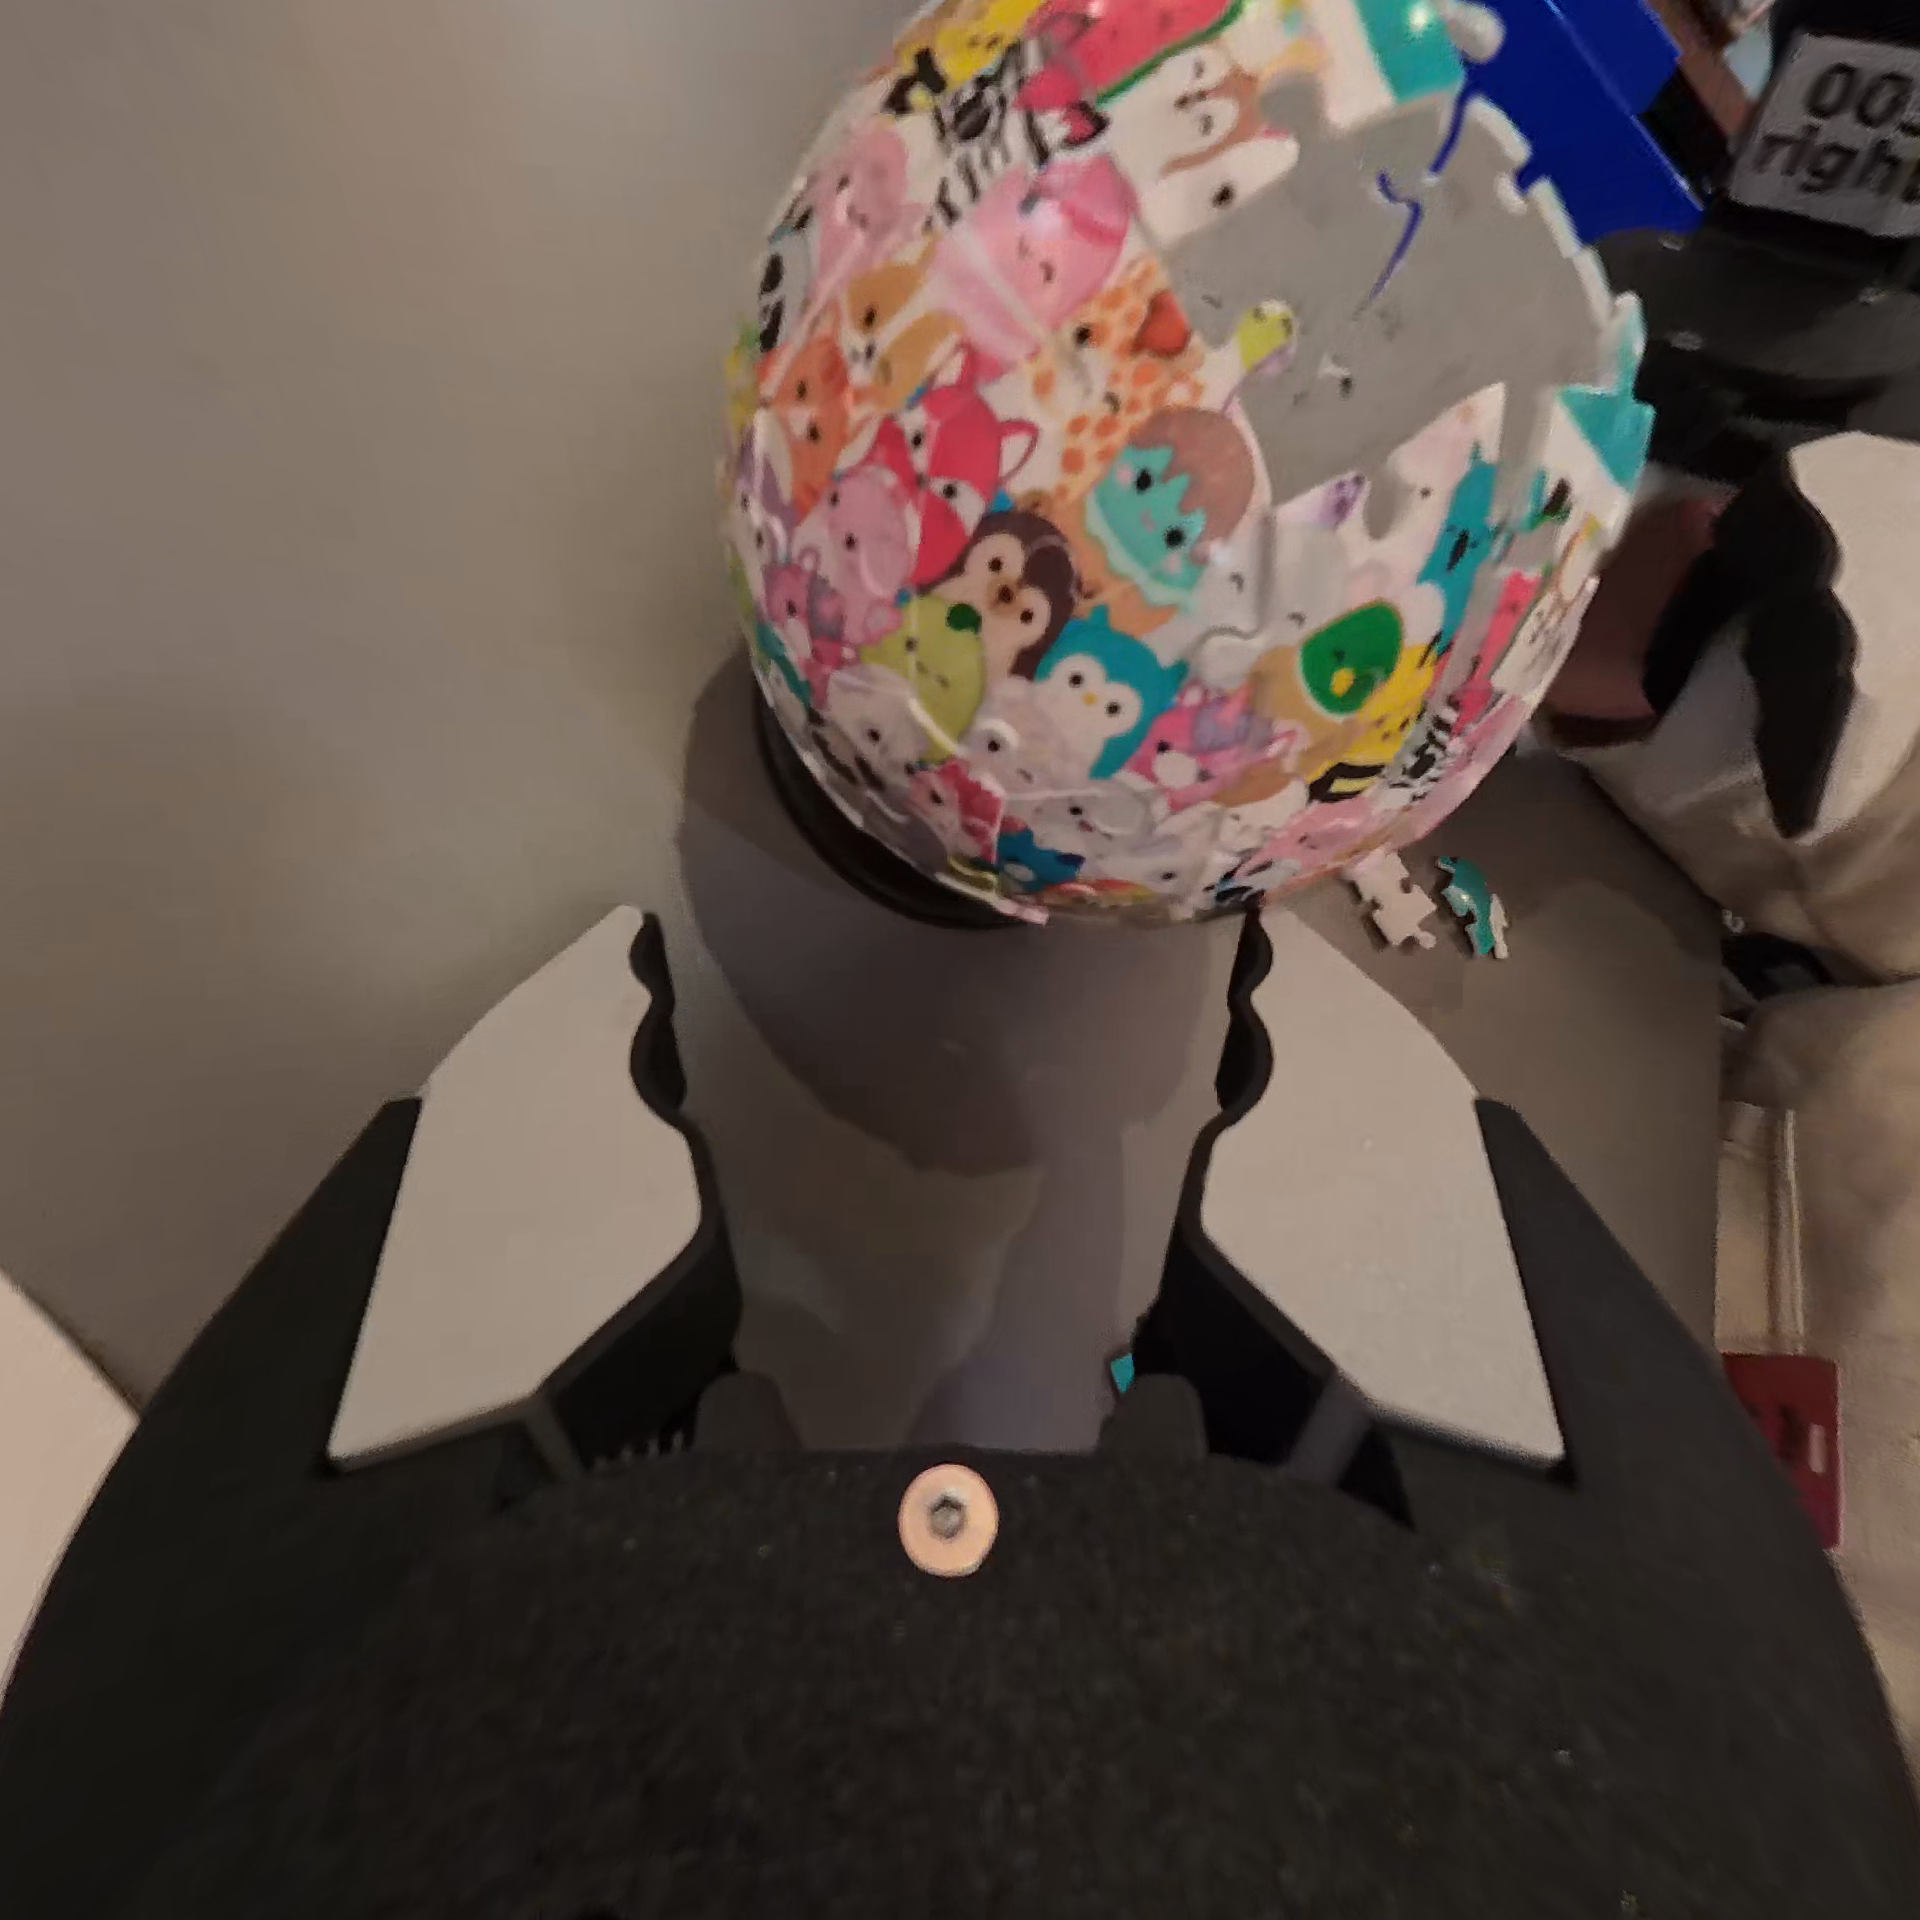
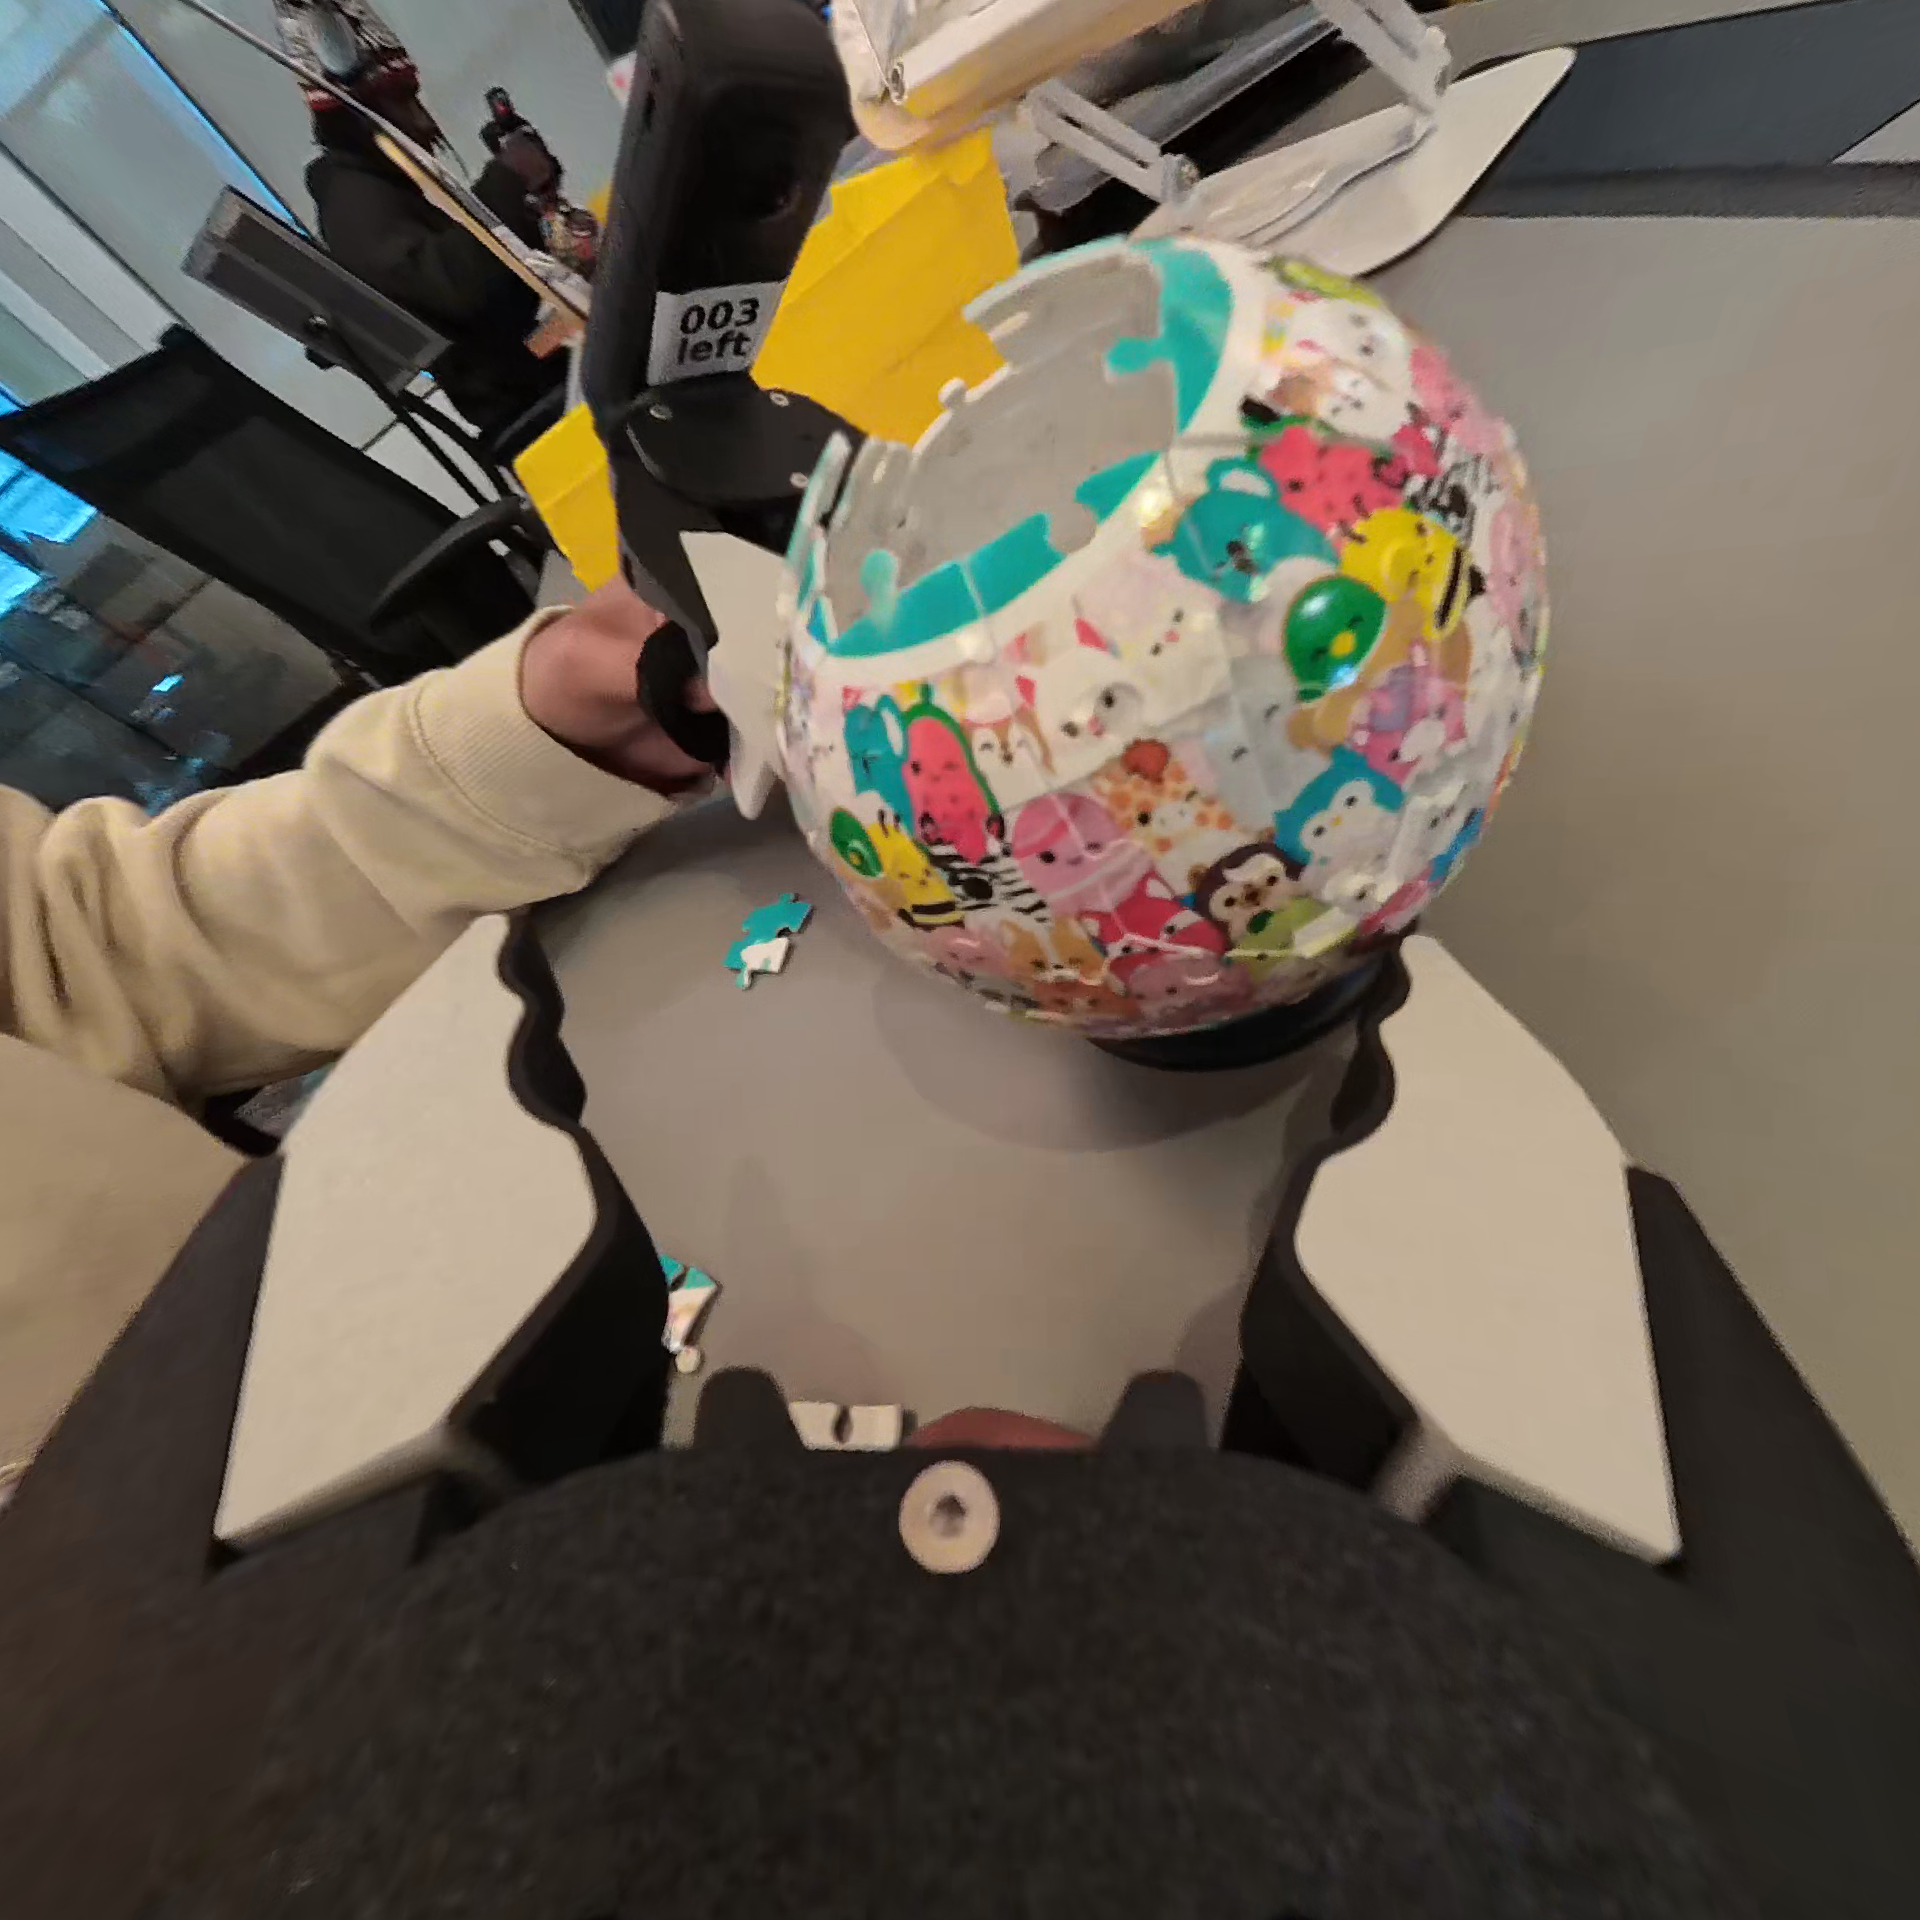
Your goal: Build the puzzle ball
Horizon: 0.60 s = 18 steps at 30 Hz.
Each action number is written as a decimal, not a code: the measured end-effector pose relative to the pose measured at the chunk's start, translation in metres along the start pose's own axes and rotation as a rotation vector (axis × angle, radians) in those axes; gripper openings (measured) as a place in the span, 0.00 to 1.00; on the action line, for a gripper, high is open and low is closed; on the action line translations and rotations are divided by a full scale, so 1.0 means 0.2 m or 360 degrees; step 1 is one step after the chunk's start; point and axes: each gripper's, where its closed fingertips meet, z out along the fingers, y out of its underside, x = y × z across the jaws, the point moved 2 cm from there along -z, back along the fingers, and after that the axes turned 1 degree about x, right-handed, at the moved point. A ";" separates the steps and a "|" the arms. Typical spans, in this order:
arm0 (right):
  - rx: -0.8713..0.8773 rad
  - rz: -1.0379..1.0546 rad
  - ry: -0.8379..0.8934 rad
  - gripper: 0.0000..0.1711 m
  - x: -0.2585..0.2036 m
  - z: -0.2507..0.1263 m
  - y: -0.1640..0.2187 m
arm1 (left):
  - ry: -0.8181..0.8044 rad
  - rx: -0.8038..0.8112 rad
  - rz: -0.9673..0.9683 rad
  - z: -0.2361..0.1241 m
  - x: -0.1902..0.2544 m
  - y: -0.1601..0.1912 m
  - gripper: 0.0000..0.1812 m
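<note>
The puzzle ball (image 1: 1049,582), covered in colourful cartoon animals, sits on a black ring stand (image 1: 831,831) on the grey table. A jagged opening (image 1: 1382,281) near its top shows the grey inside. My left gripper (image 1: 951,945) is open and empty, fingertips just short of the ball's base. In the right wrist view the ball (image 2: 1164,675) stands ahead and a little right. My right gripper (image 2: 956,966) is open and empty, its right fingertip next to the stand (image 2: 1226,1044). The left gripper's finger (image 2: 743,665) is against the ball's left side there.
Loose teal and white pieces (image 2: 769,930) lie on the table (image 2: 935,1195) left of the ball; they also show in the left wrist view (image 1: 1434,904). More pieces (image 2: 686,1299) lie by my right gripper's left finger. A cream sleeve (image 2: 260,831) reaches in from the left. A wall (image 1: 364,468) stands behind the ball.
</note>
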 end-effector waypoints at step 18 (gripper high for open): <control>-0.0392 -0.0222 -0.0014 0.62 -0.45 -0.02 -0.47 | -0.0233 0.0379 0.0025 -0.25 0.08 -0.19 0.39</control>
